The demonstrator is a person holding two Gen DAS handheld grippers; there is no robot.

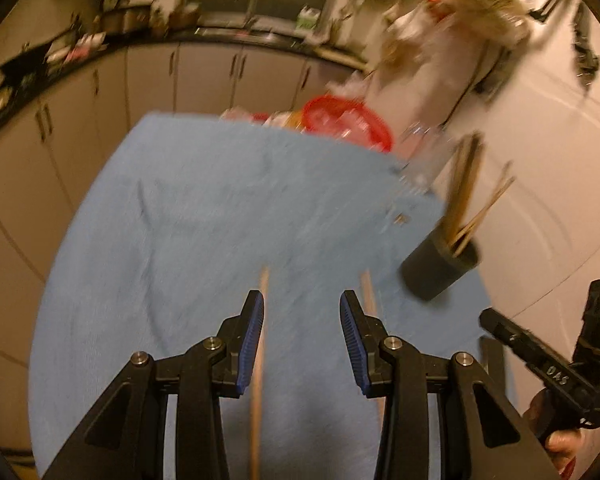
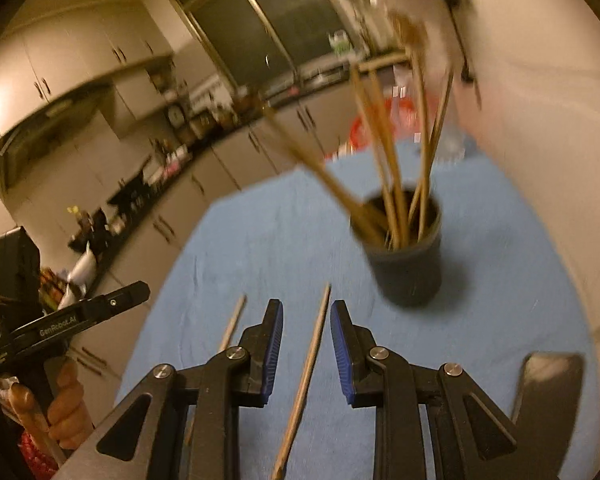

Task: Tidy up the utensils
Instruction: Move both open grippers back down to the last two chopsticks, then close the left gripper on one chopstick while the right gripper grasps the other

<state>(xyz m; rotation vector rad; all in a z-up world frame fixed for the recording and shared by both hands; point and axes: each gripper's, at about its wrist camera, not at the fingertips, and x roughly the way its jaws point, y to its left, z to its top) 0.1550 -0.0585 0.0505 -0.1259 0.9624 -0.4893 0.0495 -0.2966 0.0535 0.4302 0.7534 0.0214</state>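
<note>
Two wooden chopsticks lie on a blue cloth [image 1: 180,240]. In the left wrist view one chopstick [image 1: 255,432] runs under my left gripper [image 1: 301,296], close along its left pad; the jaws stand open and hold nothing. The second chopstick [image 1: 368,292] shows just beyond the right finger. In the right wrist view a chopstick [image 2: 309,360] lies in the gap of my open right gripper [image 2: 306,303], clear of both pads. The other chopstick [image 2: 233,322] lies to its left. A dark cup [image 2: 404,264] holding several chopsticks stands ahead on the right, also the dark cup [image 1: 440,268].
A red basin [image 1: 348,120] and clear glassware [image 1: 420,148] sit at the cloth's far edge. A dark flat object [image 2: 548,388] lies at the near right. Kitchen cabinets [image 1: 152,80] stand beyond the table, a pale wall [image 1: 540,140] to the right. A hand [image 2: 66,396] grips the left tool.
</note>
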